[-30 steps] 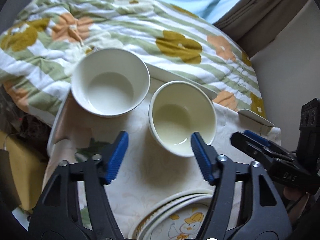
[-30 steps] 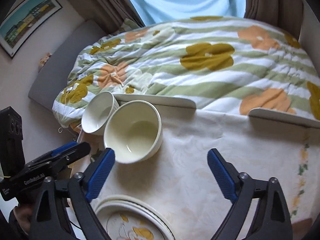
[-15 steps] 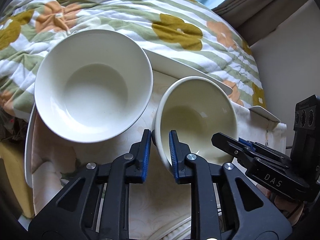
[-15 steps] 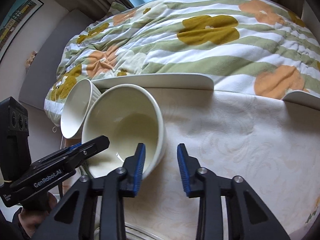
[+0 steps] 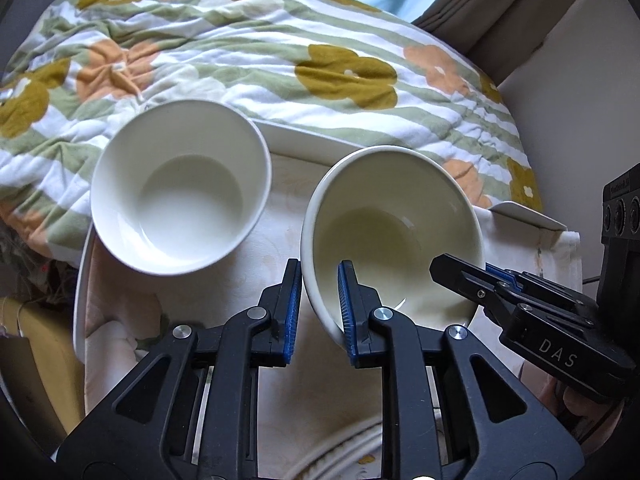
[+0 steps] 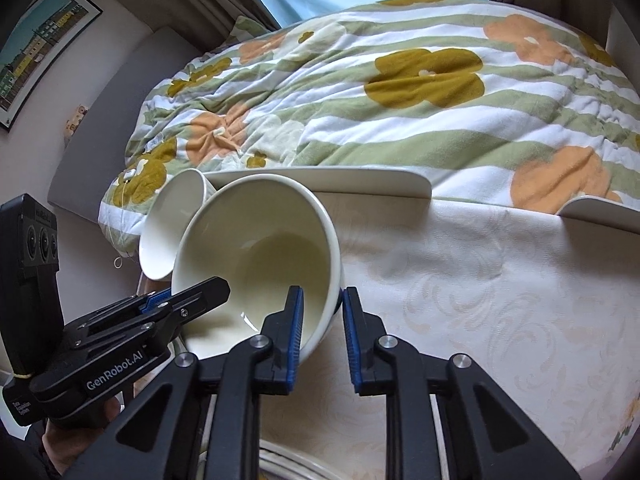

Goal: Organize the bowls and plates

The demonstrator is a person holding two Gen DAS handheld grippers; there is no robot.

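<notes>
Both the left gripper and the right gripper pinch the cream bowl's rim; lifting together, level, should nest it safely in the white bowl.

The right gripper pinches the near rim of a cream ceramic bowl between its blue-padded jaws — one pad inside the rim, one outside. The bowl tilts up off the pale patterned tablecloth, its mouth facing the camera. The left gripper, black with blue pads, grips the same bowl's rim on the left side. Behind it sits a second white bowl, touching the first. A floral striped quilt — green, orange and mustard — lies beyond the table's raised white edge.
</notes>
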